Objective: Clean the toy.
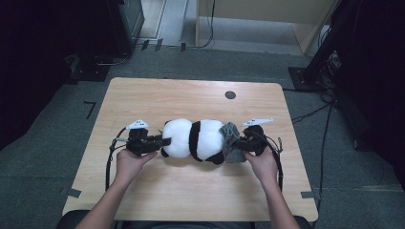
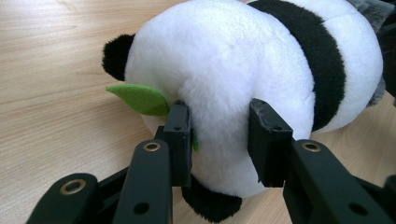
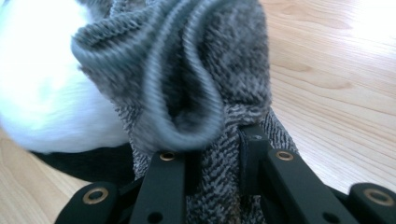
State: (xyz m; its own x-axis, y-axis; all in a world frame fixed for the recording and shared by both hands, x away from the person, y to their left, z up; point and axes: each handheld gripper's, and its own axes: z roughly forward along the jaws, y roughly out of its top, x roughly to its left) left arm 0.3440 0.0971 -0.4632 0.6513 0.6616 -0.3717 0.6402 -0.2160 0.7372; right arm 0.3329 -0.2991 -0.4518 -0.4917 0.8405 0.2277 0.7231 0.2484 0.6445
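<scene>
- The left gripper's fingers (image 2: 180, 135) are pressing into the white plush on both sides, pinching a fold of the toy panda (image 2: 243, 84) between them at the head end.
- The right gripper's fingers (image 3: 254, 154) are closing narrowly on a bunched fold of the grey knitted sock (image 3: 196, 93), with the fabric squeezed between the two jaws.
- The toy panda (image 1: 195, 139) is lying on its side near the middle of the wooden table (image 1: 191, 191), its long axis running left to right across the person's front.
- The left gripper (image 1: 162, 141) is meeting the panda at its left end, and the person's left hand (image 1: 129, 160) is wrapping the gripper body from below.
- The right gripper (image 1: 240, 143) is meeting the grey sock (image 1: 230, 142) at the panda's right end, with the right hand (image 1: 262, 160) holding it.
- The sock is touching the panda's right end and appears to be covering part of it; how far it reaches over the plush cannot be told.
- A green felt leaf (image 2: 140, 99) is sticking out from the panda's head just beside the left jaw, below a black ear (image 2: 116, 55).
- A small dark round spot (image 1: 230, 94) is sitting on the table's far side, well apart from the panda.
</scene>
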